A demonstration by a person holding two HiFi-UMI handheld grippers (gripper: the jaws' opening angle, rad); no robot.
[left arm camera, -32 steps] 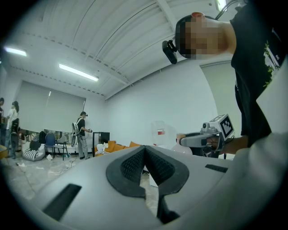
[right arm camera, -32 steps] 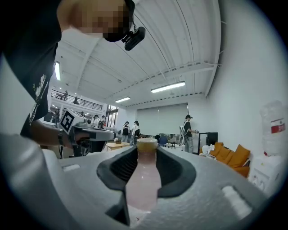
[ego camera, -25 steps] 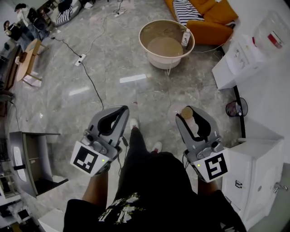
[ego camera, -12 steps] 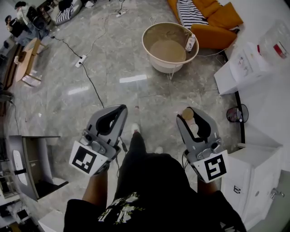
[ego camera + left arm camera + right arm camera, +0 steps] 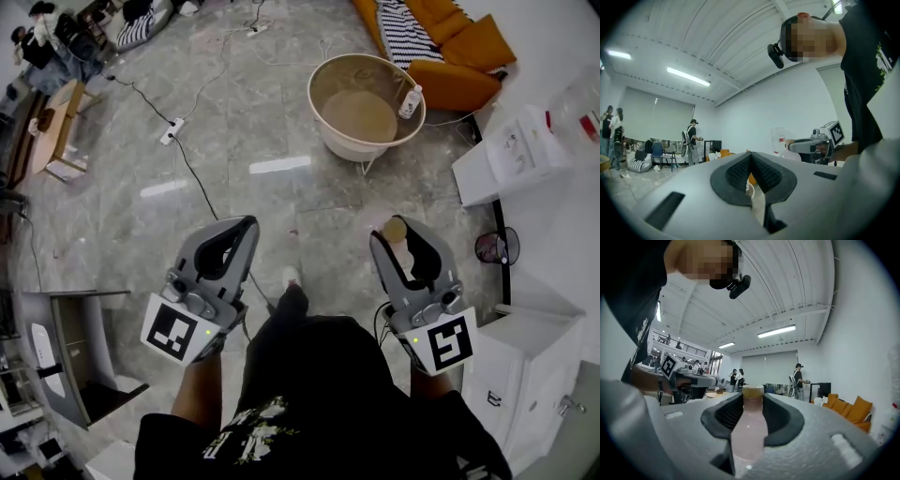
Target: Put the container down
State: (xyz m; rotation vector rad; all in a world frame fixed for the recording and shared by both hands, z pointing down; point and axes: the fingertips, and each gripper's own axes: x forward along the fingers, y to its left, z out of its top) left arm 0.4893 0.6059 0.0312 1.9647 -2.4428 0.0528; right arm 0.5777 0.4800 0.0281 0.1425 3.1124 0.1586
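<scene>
The bottle [image 5: 749, 427], pale pink with a tan cap, stands upright between the pads of the right gripper [image 5: 398, 239], which is clenched on its body and carries it level, well above the floor [image 5: 234, 122]. The left gripper [image 5: 751, 168] is closed on nothing, its pads meeting.

Ahead stands a round tub [image 5: 339, 142] with a small white bottle [image 5: 409, 101] leaning inside; a white cabinet [image 5: 534, 366] is just beside the right gripper. Where the bottle should go is not clear yet; the tub looks the likeliest spot, and it is still well apart.

To do the step well, keep the grip firm and the bottle upright while walking. Lower it until its base rests on a surface, and only then let the jaws part, drawing straight back so the pads do not tip it.

Against the earlier frames, the tub sits lower and further right in the head view, and the person's feet have changed place, so the person is walking. Both grippers hold the same pose, bottle unchanged.
</scene>
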